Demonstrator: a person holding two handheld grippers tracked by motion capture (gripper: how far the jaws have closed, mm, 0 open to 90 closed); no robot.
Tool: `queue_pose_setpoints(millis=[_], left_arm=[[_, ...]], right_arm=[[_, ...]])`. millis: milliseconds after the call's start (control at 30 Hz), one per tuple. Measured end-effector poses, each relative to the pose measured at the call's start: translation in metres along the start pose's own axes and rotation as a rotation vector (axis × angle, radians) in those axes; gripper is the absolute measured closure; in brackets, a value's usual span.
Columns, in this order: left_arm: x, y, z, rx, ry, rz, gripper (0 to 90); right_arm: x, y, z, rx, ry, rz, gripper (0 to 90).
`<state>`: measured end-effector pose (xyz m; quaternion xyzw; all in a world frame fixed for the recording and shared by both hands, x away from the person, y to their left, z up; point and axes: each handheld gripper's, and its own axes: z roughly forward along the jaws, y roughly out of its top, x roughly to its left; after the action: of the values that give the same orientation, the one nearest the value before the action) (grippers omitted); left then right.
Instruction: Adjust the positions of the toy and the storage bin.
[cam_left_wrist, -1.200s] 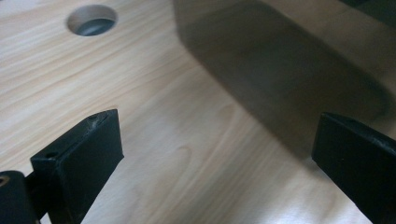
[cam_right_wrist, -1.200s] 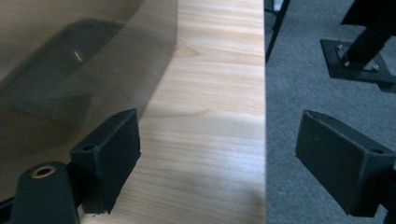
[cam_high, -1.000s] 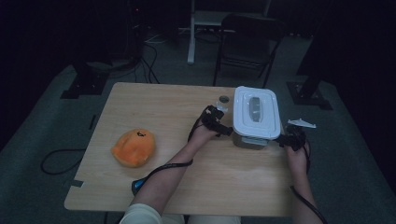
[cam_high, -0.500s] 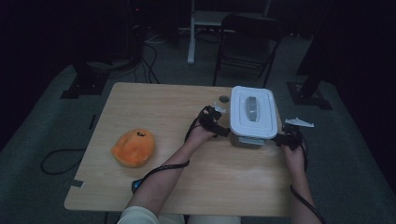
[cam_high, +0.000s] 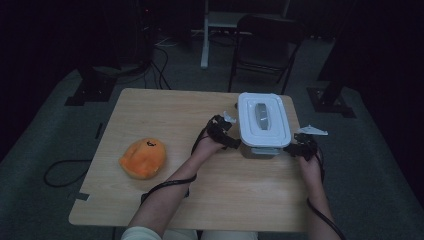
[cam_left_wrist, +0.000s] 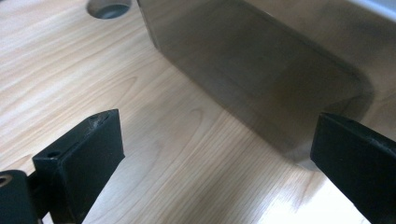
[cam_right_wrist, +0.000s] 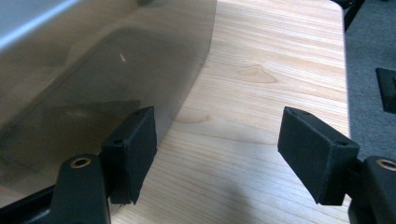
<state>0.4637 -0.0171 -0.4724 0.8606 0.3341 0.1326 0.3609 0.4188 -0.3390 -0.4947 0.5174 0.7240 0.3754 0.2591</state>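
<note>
From above, a grey box (cam_high: 263, 131) with a white lid stands on the right part of the table (cam_high: 165, 115), with the left gripper (cam_high: 231, 142) and the right gripper (cam_high: 294, 148) at its two near corners. An orange toy (cam_high: 142, 157) lies well apart, on the left.

In the left gripper view, the jaws stand wide, with the box (cam_left_wrist: 261, 79) just ahead, nothing between them.

In the right gripper view, the jaws have just been closing but are wide, empty; the box (cam_right_wrist: 93, 74) wall is beside the left jaw.

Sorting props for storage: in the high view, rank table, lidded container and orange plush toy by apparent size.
1. Table, largest by far.
2. Lidded container.
3. Orange plush toy, slightly smaller than the container; it lies nearer the camera, so that gap is unsure.
</note>
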Motion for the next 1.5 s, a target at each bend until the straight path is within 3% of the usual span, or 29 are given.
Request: queue_pose_setpoints(millis=[633, 967, 1200, 1400, 1500], left_arm=[[0.017, -0.036, -0.037, 0.005, 0.019, -0.025, 3.2], [0.024, -0.058, -0.058, 0.021, 0.02, -0.02, 3.2], [0.016, -0.065, -0.063, 0.027, 0.023, 0.006, 3.2], [0.023, -0.069, -0.062, 0.008, 0.003, -0.024, 3.1], [0.031, -0.071, -0.06, 0.001, 0.034, -0.051, 3.1]], right_arm=[[0.044, 0.008, 0.012, 0.002, 0.07, -0.06, 28.1], [0.071, 0.011, 0.011, -0.003, 0.101, -0.131, 27.9], [0.078, 0.01, 0.009, -0.002, 0.105, -0.158, 28.2], [0.076, 0.008, 0.01, -0.004, 0.117, -0.138, 23.4], [0.069, 0.007, 0.014, -0.004, 0.104, -0.107, 23.2]])
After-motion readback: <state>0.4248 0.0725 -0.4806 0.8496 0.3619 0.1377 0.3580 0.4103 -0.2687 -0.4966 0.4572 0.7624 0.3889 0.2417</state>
